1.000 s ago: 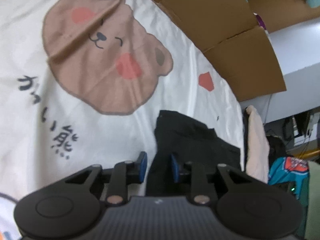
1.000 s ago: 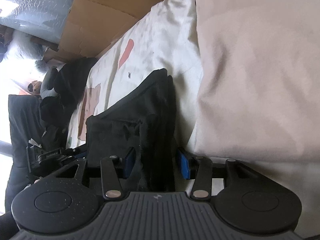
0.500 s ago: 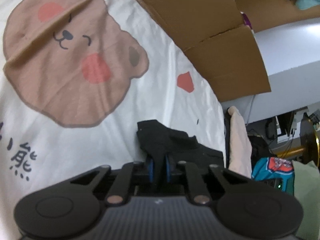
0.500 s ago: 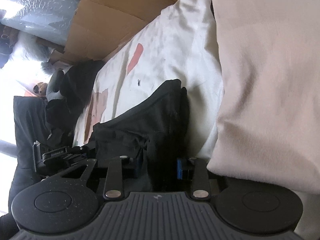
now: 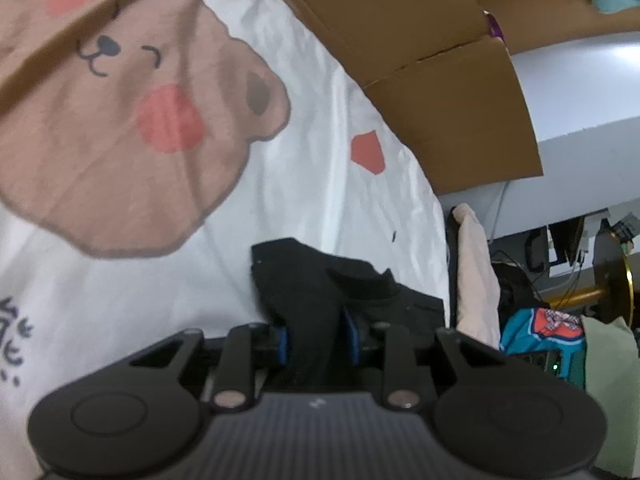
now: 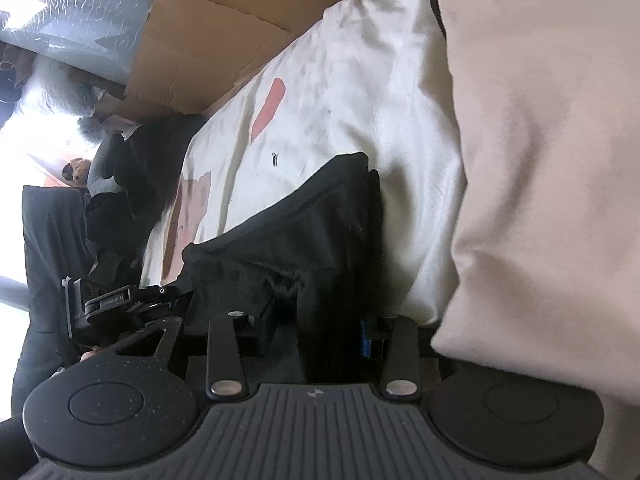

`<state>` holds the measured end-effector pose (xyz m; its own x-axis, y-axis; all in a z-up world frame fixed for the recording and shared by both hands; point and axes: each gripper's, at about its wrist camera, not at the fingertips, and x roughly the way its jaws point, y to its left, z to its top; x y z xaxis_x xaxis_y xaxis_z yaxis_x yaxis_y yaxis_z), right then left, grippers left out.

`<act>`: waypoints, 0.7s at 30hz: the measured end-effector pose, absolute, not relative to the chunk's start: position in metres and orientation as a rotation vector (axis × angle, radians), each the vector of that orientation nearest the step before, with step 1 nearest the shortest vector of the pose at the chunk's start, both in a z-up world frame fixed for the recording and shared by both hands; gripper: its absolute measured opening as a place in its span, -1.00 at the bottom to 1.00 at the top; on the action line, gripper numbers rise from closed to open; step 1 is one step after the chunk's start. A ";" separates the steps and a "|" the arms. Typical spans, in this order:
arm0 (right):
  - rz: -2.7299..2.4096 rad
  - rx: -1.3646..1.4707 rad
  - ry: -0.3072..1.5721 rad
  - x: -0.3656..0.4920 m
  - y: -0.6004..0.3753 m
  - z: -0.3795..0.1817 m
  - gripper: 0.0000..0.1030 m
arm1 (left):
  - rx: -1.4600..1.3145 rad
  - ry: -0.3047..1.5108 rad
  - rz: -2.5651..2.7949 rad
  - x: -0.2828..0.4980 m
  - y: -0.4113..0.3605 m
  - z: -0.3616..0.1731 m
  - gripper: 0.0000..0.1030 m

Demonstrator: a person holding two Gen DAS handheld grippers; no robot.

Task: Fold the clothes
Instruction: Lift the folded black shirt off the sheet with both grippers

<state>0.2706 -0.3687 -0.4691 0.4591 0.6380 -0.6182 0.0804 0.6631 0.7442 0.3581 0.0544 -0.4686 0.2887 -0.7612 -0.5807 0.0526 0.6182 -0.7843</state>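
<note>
- My left gripper (image 5: 316, 338) is clamped on a near corner of the small black fabric garment (image 5: 320, 284), bunched on the white bear-print bedsheet (image 5: 320, 184).
- My right gripper (image 6: 316, 332) has black cloth between its blue pads; whether it pinches, I cannot tell.
- I'd keep both edges level and taut, clear of the beige folded garment (image 6: 552, 184).
</note>
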 end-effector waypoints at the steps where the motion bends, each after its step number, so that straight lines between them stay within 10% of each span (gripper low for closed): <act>1: 0.395 0.799 1.057 0.271 -0.368 -0.469 -0.15 | -0.739 1.159 -0.618 0.358 0.053 -0.469 -0.44; 8: 0.385 0.773 1.054 0.273 -0.365 -0.466 -0.66 | -0.687 1.142 -0.605 0.356 0.051 -0.466 -0.75; 21: 0.396 0.753 1.047 0.275 -0.369 -0.461 -0.68 | -0.670 1.116 -0.576 0.352 0.074 -0.453 -0.79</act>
